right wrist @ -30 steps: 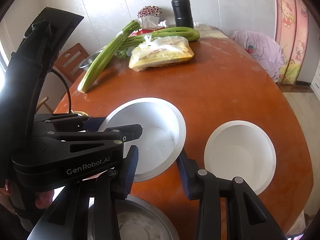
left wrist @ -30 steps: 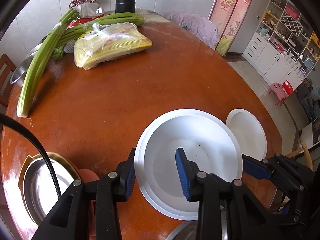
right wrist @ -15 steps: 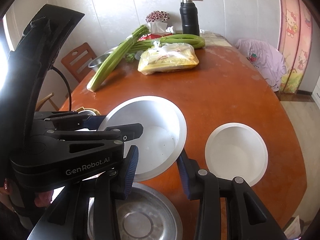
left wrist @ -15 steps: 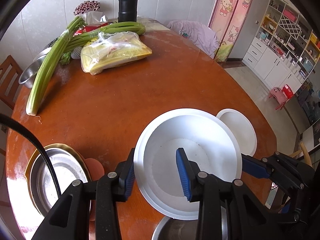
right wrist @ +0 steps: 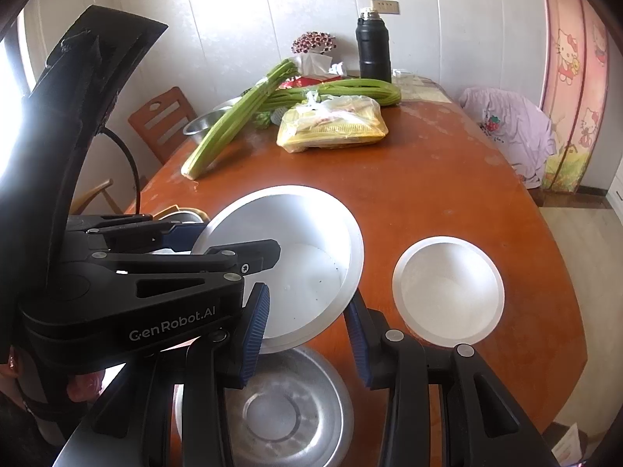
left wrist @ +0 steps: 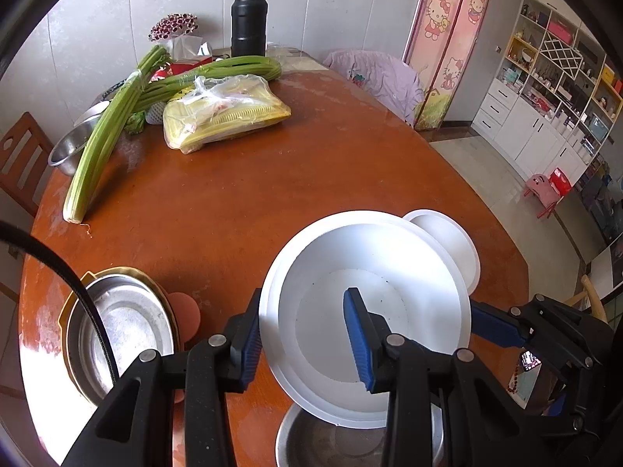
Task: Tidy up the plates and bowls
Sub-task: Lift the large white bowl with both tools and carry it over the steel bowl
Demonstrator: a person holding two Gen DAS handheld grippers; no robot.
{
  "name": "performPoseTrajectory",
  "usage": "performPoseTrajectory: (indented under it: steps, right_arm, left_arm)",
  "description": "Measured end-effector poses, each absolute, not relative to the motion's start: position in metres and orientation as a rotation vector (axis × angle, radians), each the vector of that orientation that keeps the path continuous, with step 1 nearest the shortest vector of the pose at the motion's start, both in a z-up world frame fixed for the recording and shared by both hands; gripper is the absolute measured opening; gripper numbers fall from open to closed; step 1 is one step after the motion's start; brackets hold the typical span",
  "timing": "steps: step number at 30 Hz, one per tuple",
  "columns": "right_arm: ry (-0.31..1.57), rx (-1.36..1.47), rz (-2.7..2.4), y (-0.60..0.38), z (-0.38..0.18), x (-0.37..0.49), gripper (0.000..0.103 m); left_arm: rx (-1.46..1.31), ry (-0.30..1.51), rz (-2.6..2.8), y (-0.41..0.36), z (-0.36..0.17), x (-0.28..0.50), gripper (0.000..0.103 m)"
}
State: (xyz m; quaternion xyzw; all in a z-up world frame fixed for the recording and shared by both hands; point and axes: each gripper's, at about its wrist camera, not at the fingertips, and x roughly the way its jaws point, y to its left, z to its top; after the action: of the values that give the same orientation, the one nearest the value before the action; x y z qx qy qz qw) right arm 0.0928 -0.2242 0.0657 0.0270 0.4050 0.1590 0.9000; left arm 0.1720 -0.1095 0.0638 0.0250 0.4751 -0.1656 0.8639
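Note:
A large white bowl (left wrist: 389, 268) hangs tilted above the round brown table (left wrist: 272, 194), held from two sides. My left gripper (left wrist: 303, 334) is shut on its left rim, one pad outside and one inside. My right gripper (right wrist: 305, 334) is shut on the opposite rim (right wrist: 342, 303); one of its blue pads (left wrist: 490, 327) shows in the left wrist view. Directly under the held bowl sits a steel bowl (right wrist: 280, 412). A smaller white bowl (right wrist: 447, 292) rests on the table to the right. A second steel bowl (left wrist: 124, 323) lies in a gold-rimmed dish at the left.
At the far end lie celery stalks (left wrist: 101, 148), a yellow plastic-wrapped package (left wrist: 226, 116), a black thermos (left wrist: 248, 23), a tissue box and a steel basin (left wrist: 70, 148). A wooden chair (right wrist: 163, 124) stands at the left edge. A small pink disc (left wrist: 189, 307) lies by the gold-rimmed dish.
Both grippers rose and drew back with the large white bowl between them. The steel bowl beneath it has come further into view, and the table looks farther away.

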Motion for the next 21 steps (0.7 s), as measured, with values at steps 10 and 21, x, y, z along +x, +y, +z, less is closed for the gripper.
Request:
performPoseTrajectory:
  steps: [10,21]
  right_arm:
    - [0.803,0.044,0.341,-0.226,0.078,0.071,0.042]
    - [0.763,0.014,0.364,-0.223,0.086,0.042,0.042]
  left_arm:
    - [0.045,0.955,-0.334,-0.11,0.077,0.146,0.039]
    - [0.022,0.917,-0.31,-0.104,0.086,0.116,0.039]
